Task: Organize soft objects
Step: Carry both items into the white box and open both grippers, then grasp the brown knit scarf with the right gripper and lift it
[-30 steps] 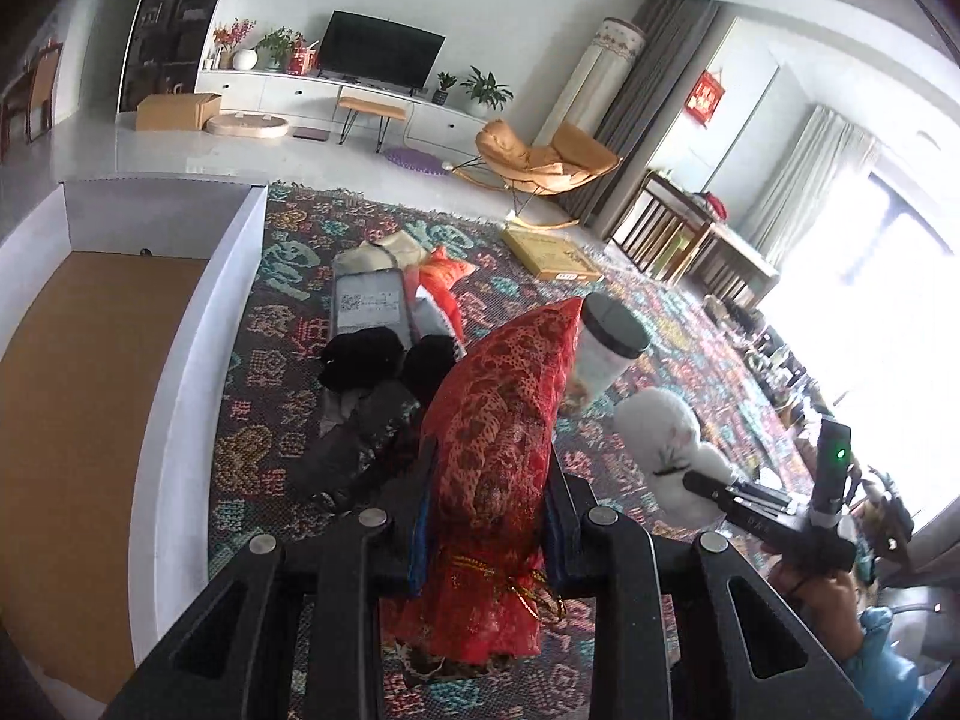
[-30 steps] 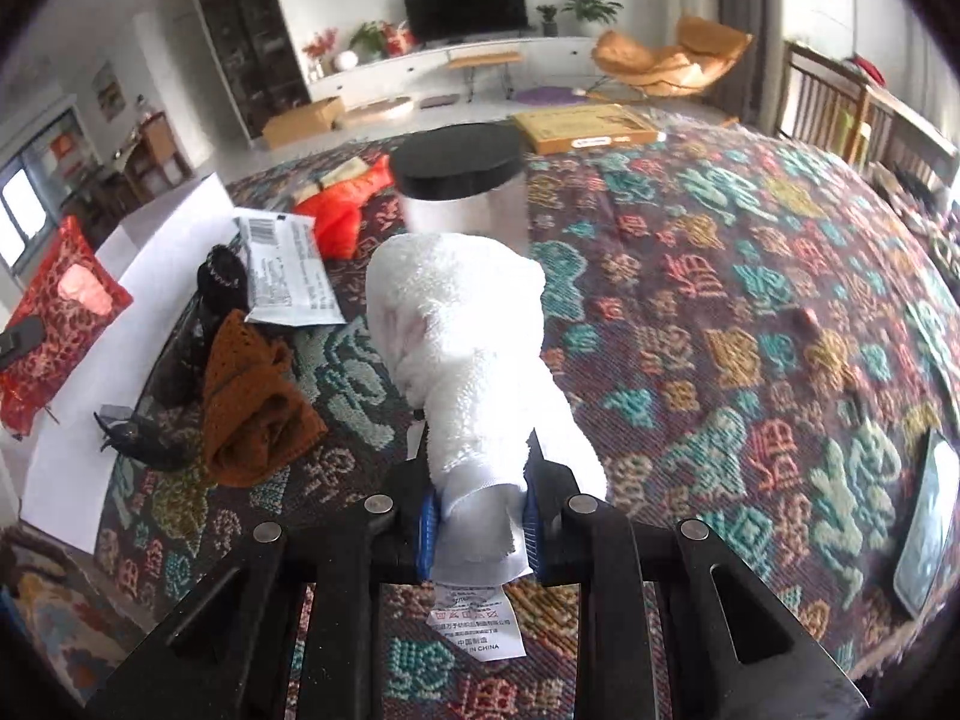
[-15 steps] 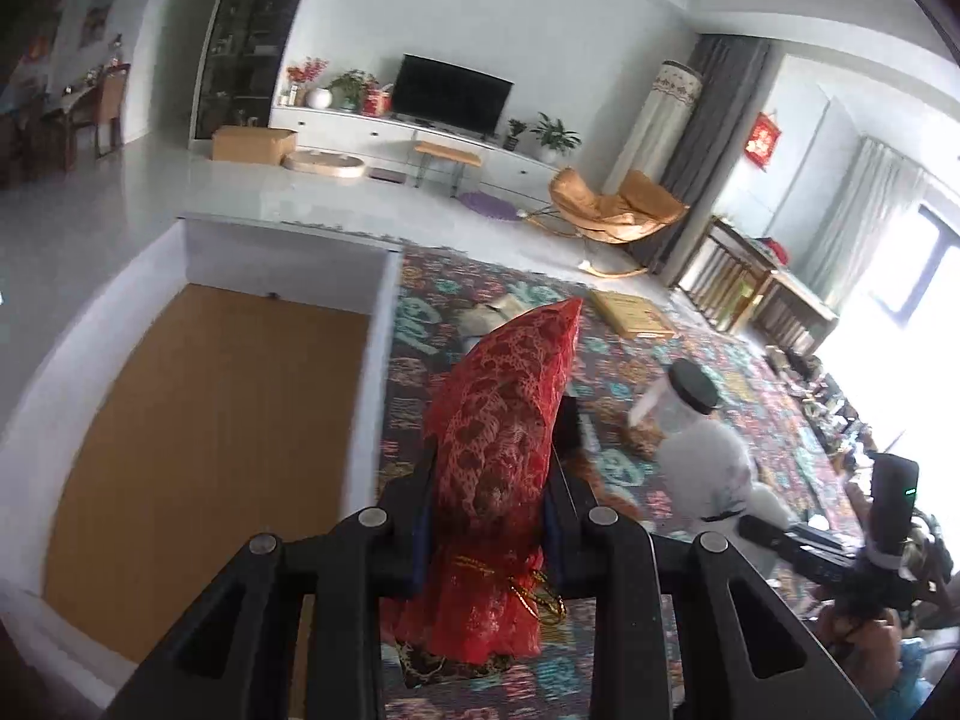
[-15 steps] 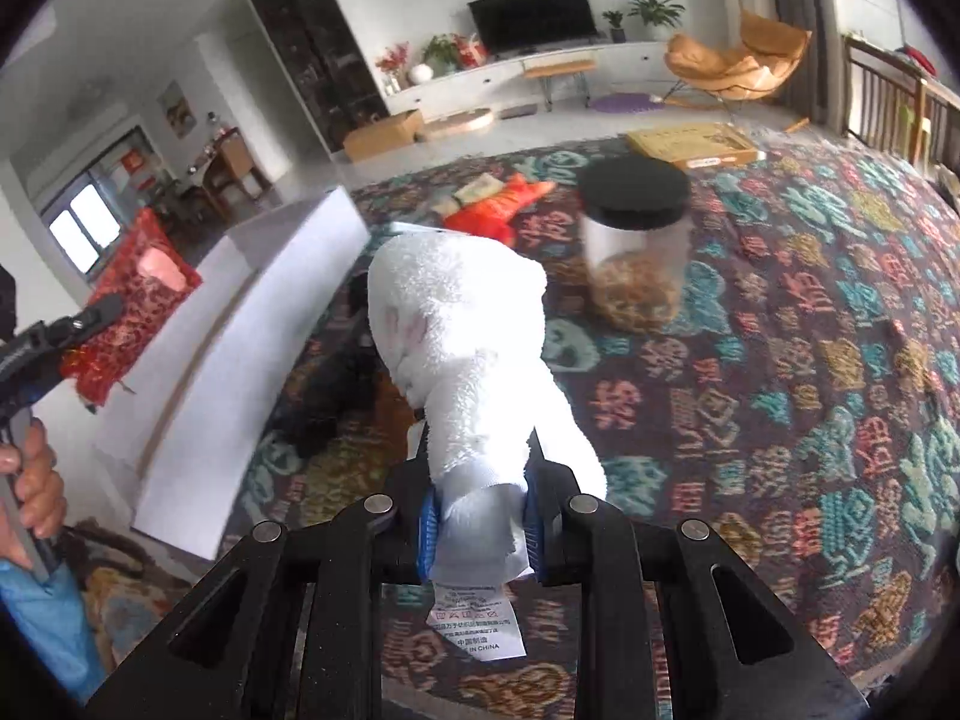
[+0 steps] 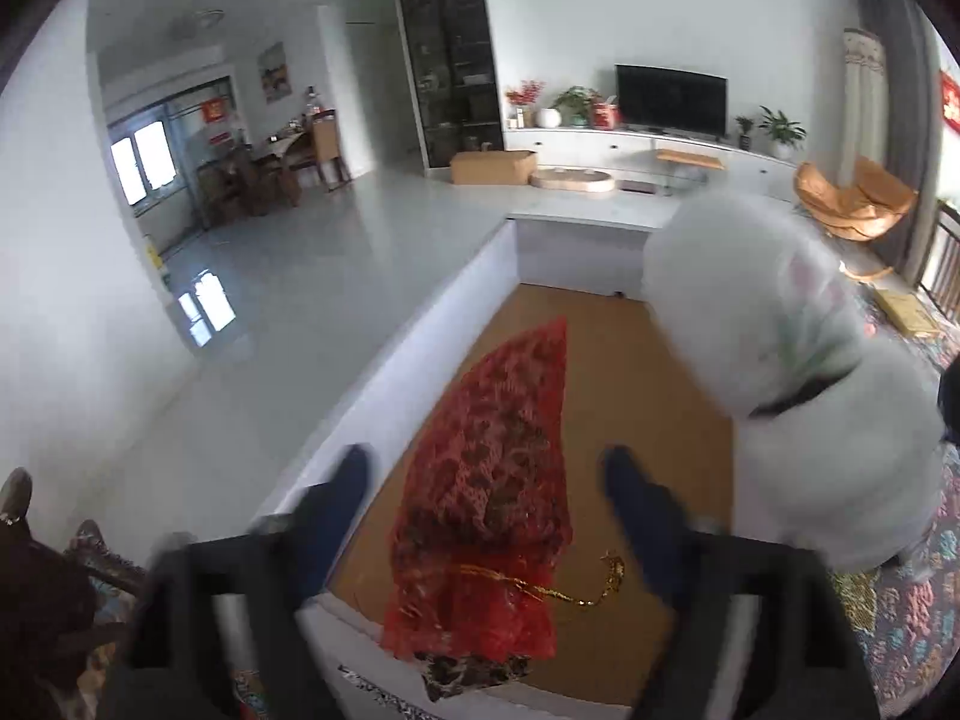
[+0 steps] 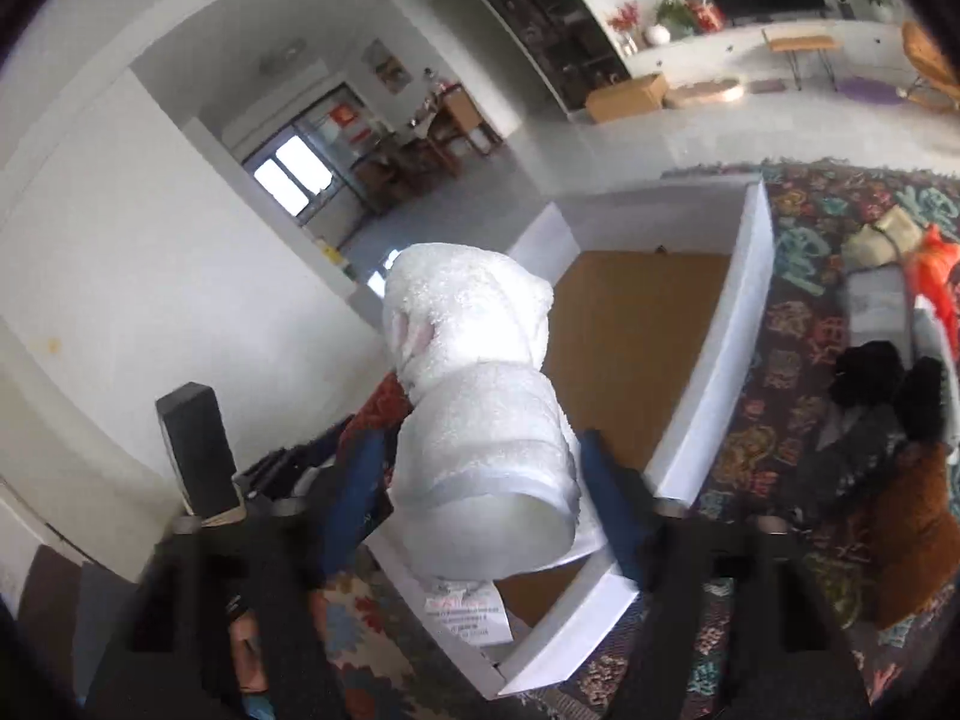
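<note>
Red pouch [image 5: 486, 480], dark floral print, gold cord. Plush [image 6: 480, 420] white. Box [image 6: 714, 360]: white walls, tan floor. Rug [image 6: 780, 324] dark, multicolour motifs. Jaw pads blue.

Left wrist view: looks steeply down along its fingers from close above the near end of the white box [image 5: 414, 330], facing the TV wall beyond. Right wrist view: close above the same box [image 6: 708, 372], from its near corner, angled toward the dining area. The 2 views share the box's brown floor.
</note>
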`<state>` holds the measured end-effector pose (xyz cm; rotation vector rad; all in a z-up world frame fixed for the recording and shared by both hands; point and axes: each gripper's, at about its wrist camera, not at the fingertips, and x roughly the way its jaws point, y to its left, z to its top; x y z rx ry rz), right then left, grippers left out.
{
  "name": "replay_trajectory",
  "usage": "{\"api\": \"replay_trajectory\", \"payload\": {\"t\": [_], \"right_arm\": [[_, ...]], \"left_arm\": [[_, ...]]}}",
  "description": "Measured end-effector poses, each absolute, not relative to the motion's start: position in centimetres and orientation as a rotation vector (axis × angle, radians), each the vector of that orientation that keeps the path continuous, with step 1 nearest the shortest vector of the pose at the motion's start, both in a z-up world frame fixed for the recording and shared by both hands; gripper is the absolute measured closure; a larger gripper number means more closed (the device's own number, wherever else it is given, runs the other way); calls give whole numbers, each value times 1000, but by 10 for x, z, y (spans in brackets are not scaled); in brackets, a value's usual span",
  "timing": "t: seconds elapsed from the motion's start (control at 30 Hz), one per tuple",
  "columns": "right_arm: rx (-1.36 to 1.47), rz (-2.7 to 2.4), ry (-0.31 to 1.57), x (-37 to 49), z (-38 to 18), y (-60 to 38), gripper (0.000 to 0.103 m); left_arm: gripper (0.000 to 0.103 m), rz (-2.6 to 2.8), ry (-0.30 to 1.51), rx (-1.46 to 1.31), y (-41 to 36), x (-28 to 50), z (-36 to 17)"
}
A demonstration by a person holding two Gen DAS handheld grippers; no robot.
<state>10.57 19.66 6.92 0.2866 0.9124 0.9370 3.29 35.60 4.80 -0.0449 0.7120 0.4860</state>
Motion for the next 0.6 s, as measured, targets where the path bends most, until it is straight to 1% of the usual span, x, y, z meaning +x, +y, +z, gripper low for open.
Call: {"api": "replay_trajectory", "payload": {"t": [0.07, 0.17, 0.3, 0.43, 0.6], "right_arm": [[272, 925, 925, 110, 57, 197, 18], [256, 832, 866, 106, 43, 162, 18], [93, 605, 801, 99, 18, 107, 18], [17, 430, 816, 104, -9, 55, 18], [-20, 329, 817, 98, -16, 16, 18]], "left_arm": [[0, 539, 676, -45, 361, 27, 46], [0, 555, 682, -18, 357, 29, 36], [0, 533, 694, 31, 335, 40, 28], [0, 506, 678, 78, 311, 46, 28], [0, 478, 658, 100, 295, 53, 40]]}}
